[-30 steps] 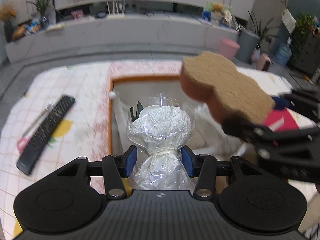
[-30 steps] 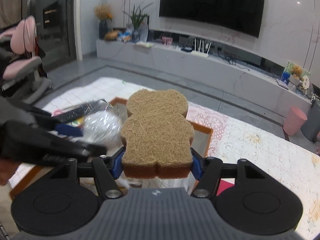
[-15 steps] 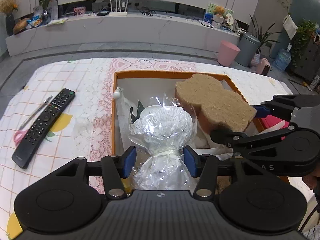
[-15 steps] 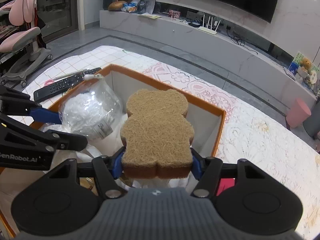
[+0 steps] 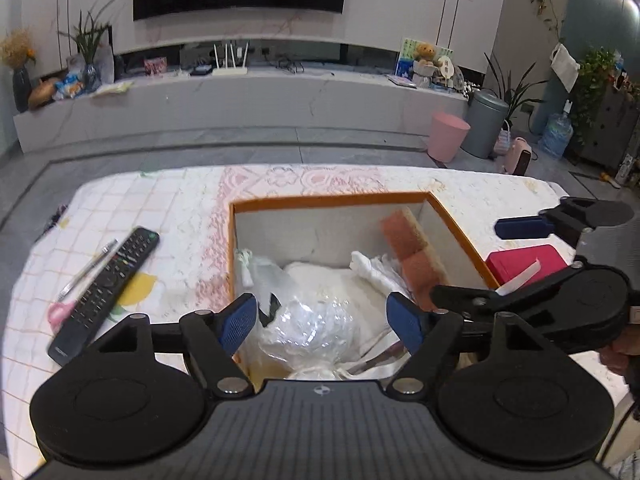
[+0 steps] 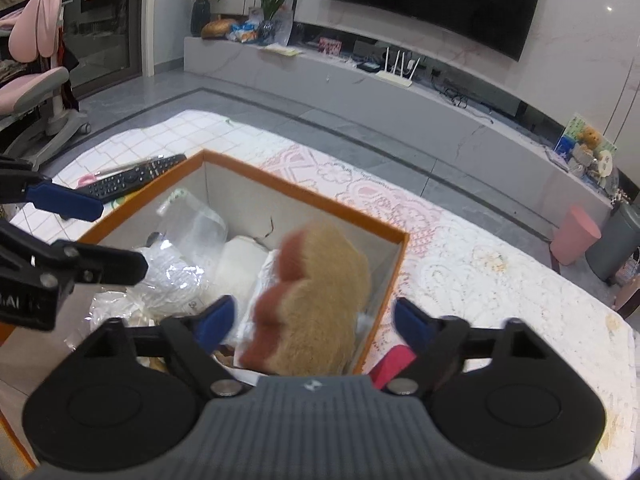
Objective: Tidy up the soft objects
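Observation:
An orange-rimmed box (image 5: 332,200) (image 6: 304,193) holds several soft items. A clear plastic bundle (image 5: 320,328) (image 6: 168,276) tied at the neck lies inside it, below my left gripper (image 5: 323,320), whose jaws are opening with the pads apart from the plastic. A tan, bear-shaped sponge (image 6: 316,300) with an orange underside is blurred, dropping against the box's right wall (image 5: 416,252). My right gripper (image 6: 314,322) stands above it, jaws opening, pads clear of the sponge. White cloth (image 5: 332,276) lies in the box's middle.
A black remote (image 5: 106,292) (image 6: 132,178), a pen (image 5: 86,270) and pink-handled scissors (image 5: 60,310) lie on the patterned cloth left of the box. A red flat item (image 5: 524,264) (image 6: 390,364) sits right of the box. Each gripper shows at the edge of the other's view.
Both grippers opened and let go. The plastic bundle sank into the box and the sponge dropped from the right pads against the box's right wall. The left gripper rose a little.

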`<state>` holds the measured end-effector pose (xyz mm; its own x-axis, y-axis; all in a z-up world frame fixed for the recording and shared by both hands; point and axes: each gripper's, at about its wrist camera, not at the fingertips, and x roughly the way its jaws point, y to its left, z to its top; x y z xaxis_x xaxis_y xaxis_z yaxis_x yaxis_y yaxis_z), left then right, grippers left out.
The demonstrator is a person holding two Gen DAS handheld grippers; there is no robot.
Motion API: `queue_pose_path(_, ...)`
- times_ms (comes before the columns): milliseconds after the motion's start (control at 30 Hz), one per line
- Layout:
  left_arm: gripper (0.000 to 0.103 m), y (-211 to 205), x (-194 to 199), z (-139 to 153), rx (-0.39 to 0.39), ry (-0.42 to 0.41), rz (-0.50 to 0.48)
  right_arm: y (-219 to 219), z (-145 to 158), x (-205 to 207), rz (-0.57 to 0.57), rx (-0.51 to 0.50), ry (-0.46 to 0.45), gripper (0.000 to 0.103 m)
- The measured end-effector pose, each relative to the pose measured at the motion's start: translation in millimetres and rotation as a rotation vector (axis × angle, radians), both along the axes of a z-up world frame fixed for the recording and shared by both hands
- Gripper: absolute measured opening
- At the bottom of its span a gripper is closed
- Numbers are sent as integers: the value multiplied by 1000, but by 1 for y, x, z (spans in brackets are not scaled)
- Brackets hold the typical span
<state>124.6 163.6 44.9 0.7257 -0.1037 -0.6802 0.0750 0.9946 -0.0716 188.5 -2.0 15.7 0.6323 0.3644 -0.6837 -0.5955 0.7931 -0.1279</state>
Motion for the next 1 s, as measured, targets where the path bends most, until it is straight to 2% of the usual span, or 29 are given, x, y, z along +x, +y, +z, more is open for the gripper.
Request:
queue_pose_path(200,83,-2,-7,14,-5,-58,19,-9,13,-16,10,19,-36,92)
queue_pose_path(267,82,-7,-13,20,27,-83,10,-12,17,-21,6,29,-45,95)
queue_pose_path(367,79,-17,-21,34,62,-156,50,-16,24,-28,5,52,-50,95)
queue_pose_path(533,81,-30,-37,57,43,-269,64,-24,38,-43,2,79,-78,96)
queue_pose_path(700,86,-54,-58,72,94,-358,82,-39,59,-63,2,142,-107,96)
queue_pose_path(767,88,-63,-66,75,69,-390,81,-47,69,-70,-4,168,-116,96)
queue_pose_path(833,89,-73,-73,78,61,-407,62,-54,79,-81,-6,187,-142,96)
queue_pose_path(933,89,-93,-81,77,101,-417,61,-73,89,-101,-19,230,-181,97)
queue_pose_path(1000,89,-102,-85,74,56,-409,116,-90,91,-116,-49,276,-203,98)
